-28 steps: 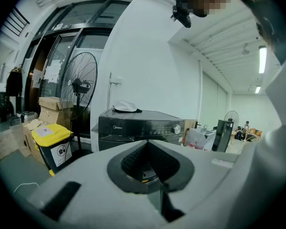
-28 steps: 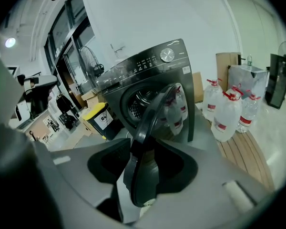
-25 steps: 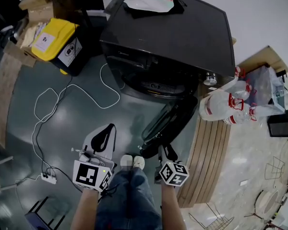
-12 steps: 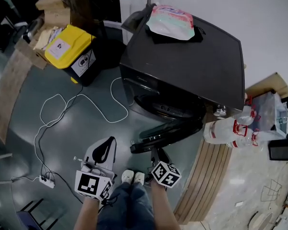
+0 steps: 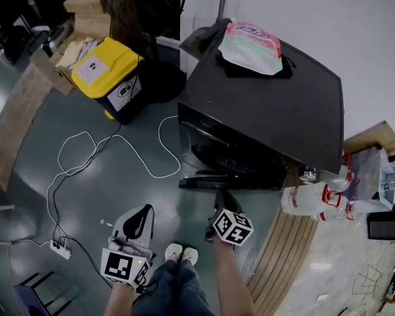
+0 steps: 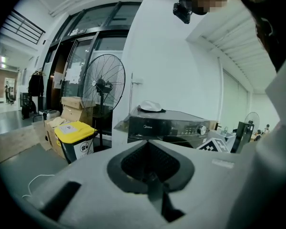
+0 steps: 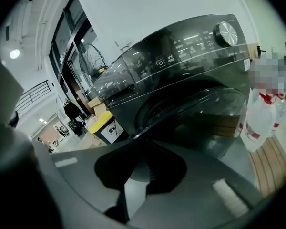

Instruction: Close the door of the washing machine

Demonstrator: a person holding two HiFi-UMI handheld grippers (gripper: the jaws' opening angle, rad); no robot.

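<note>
The black front-loading washing machine (image 5: 263, 104) stands in the middle of the head view. Its round glass door (image 5: 230, 182) lies almost flat against the front, with only a narrow gap left. My right gripper (image 5: 218, 199) sits just in front of the door's lower edge. In the right gripper view the door glass (image 7: 205, 118) fills the space just past the tips, and the right gripper's (image 7: 142, 144) jaws are closing with nothing between them. My left gripper (image 5: 143, 210) hangs lower left, away from the machine (image 6: 167, 125), tips together and empty (image 6: 149, 144).
A yellow-lidded bin (image 5: 112, 71) and a floor fan (image 5: 145, 5) stand left of the machine. A white cable (image 5: 85, 157) loops over the floor to a power strip (image 5: 59, 247). Bagged bottles (image 5: 322, 196) lie on a wooden platform (image 5: 283, 255) at the right. A pouch (image 5: 250, 48) lies on the machine.
The door has swung from wide open to almost against the machine front. My right gripper followed it forward. The left gripper moved forward a little.
</note>
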